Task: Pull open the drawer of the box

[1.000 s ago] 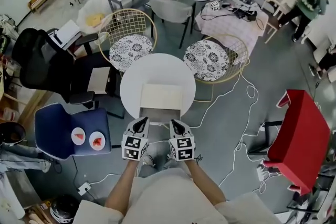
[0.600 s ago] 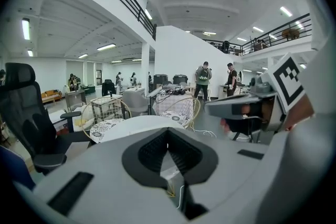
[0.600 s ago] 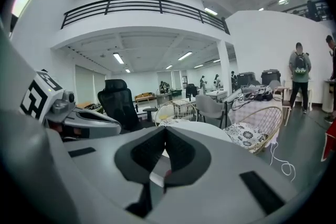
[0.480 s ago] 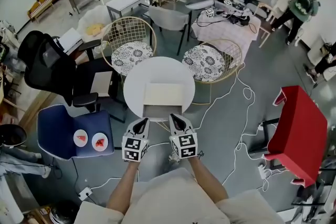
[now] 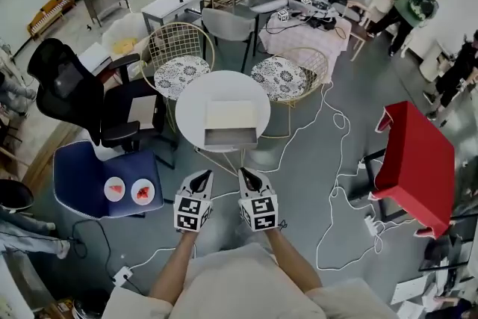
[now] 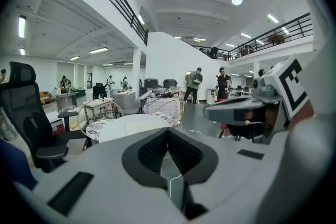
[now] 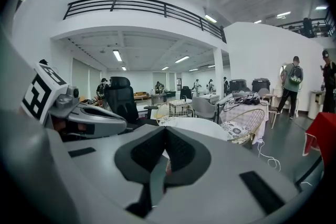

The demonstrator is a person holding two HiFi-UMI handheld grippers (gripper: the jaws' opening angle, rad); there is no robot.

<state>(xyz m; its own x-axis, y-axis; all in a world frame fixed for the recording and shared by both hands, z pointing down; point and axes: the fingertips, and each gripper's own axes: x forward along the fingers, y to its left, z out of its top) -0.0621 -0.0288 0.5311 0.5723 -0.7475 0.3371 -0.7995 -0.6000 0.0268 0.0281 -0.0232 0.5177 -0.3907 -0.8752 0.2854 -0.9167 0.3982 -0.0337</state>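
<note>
Hanging well short of the table (image 5: 190,104), left gripper (image 5: 201,175) and right gripper (image 5: 246,175) are both pinched closed, empty. Box (image 5: 231,114) sits mid-tabletop; its drawer (image 5: 231,137) looks pulled out toward the near edge. Any further pull: straight back, brace the box. Count: one box, one drawer, two grippers.

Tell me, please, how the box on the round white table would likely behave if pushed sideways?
The box is low and wide, lying flat on the table, so it would probably slide rather than tip. Its drawer stands pulled out towards the table's near edge, so it may shift when pushed. Its weight cannot be told from here.
</note>
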